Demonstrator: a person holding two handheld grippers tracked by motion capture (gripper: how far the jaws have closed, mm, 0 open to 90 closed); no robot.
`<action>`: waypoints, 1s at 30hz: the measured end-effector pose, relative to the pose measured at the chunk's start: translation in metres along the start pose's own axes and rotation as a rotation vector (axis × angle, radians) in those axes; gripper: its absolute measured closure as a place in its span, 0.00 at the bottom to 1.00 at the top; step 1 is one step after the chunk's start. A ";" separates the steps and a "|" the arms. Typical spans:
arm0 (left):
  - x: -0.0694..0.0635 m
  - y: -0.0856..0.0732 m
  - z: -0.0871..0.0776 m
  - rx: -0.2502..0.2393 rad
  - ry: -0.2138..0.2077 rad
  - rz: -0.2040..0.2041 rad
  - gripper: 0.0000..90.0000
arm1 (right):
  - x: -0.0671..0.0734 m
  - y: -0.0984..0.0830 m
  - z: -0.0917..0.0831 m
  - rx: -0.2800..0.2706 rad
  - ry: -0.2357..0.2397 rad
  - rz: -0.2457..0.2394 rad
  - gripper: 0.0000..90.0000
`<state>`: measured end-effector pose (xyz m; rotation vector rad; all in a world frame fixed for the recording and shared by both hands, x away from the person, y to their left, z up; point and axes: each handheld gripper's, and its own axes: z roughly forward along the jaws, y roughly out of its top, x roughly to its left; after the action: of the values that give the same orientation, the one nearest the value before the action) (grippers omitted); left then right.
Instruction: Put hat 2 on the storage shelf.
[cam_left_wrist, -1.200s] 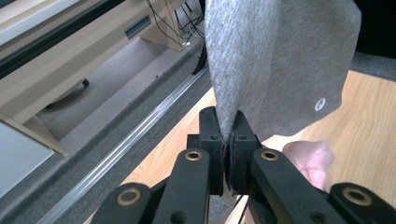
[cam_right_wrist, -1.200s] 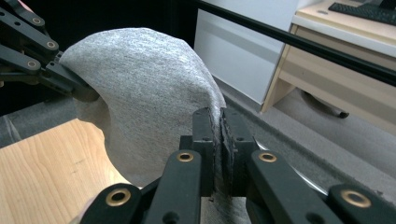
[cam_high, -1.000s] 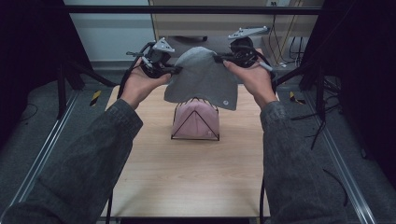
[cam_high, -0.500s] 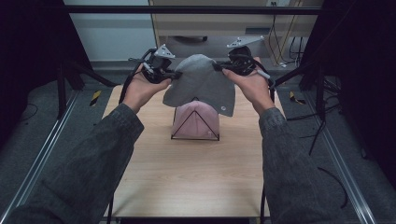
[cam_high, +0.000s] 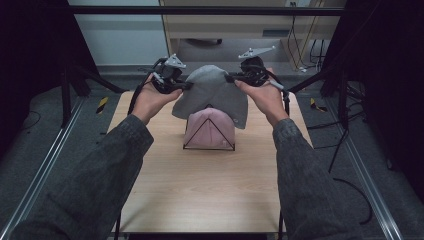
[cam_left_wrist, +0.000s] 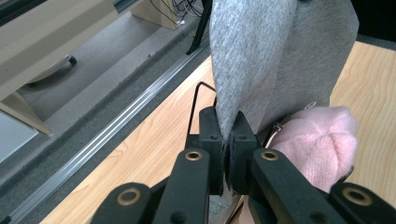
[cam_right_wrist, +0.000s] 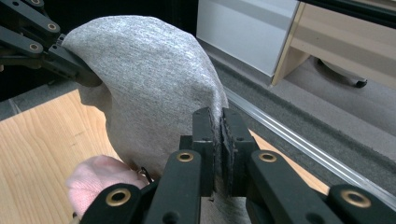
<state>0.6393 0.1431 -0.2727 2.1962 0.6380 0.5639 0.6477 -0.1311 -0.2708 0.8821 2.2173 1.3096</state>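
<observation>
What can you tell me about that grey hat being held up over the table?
The grey hat is a soft beanie of plain heathered knit, rounded at the crown. It hangs stretched between the left tool and the right tool, each shut on an opposite edge. It hovers just above a pink hat that sits on a black wire stand on the wooden table. Its lower edge droops over the pink hat's top; whether the two touch is hard to tell.

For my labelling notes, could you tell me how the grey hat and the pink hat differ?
The grey hat hangs in the air, pinched by the left gripper and the right gripper; the pink hat sits on a black wire stand, untouched. Both look like soft knit.
</observation>
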 end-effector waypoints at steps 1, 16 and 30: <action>0.000 -0.001 0.001 0.000 -0.001 -0.003 0.97 | 0.000 -0.001 0.001 0.001 -0.001 0.000 0.95; -0.001 -0.014 0.013 0.024 -0.008 -0.014 0.97 | 0.003 -0.019 0.015 0.038 -0.005 0.017 0.95; -0.001 -0.033 0.025 0.058 -0.009 -0.021 0.97 | 0.010 -0.035 0.025 0.069 0.004 0.026 0.95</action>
<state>0.6441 0.1476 -0.3135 2.2421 0.6794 0.5309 0.6452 -0.1214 -0.3140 0.9366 2.2737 1.2540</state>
